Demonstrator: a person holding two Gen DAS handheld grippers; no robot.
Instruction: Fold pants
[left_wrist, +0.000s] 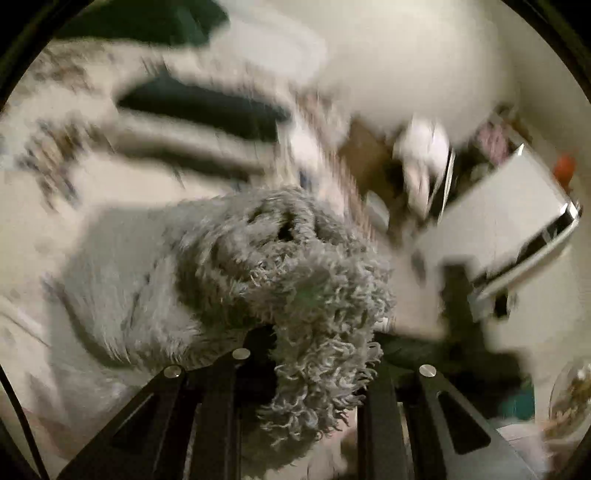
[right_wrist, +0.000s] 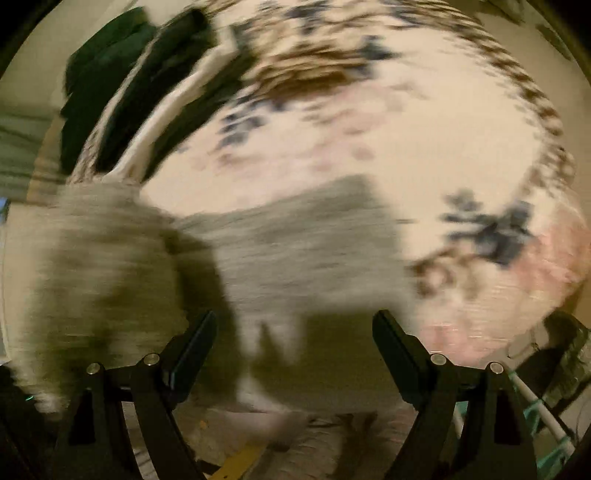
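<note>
Between the black fingers of the left gripper a thick bunch of grey fleece pants is pinched, the curly pile spilling over and below the fingertips and hiding them, so the clamp is read from the cloth bunched there. From that grip the shaggy fabric runs away to the left and lies across a pale bedspread printed with dark leaf-like marks. Dark green cloth lies in folds on the bed further back. Off to the right, the left wrist view shows a white cabinet with a shiny edge, much blurred, and a heap of light laundry beside it.

On the right wrist view the right gripper stands with its jaws wide apart and nothing between them. Its fingers hang just above the grey pants, which stretch across the floral bedspread from a bulky bunch at the left to a flatter panel in the middle. Whether the fingertips touch the cloth is hard to tell through the heavy blur; they seem to be just clear of it. Dark green garments lie at the upper left of the bed
</note>
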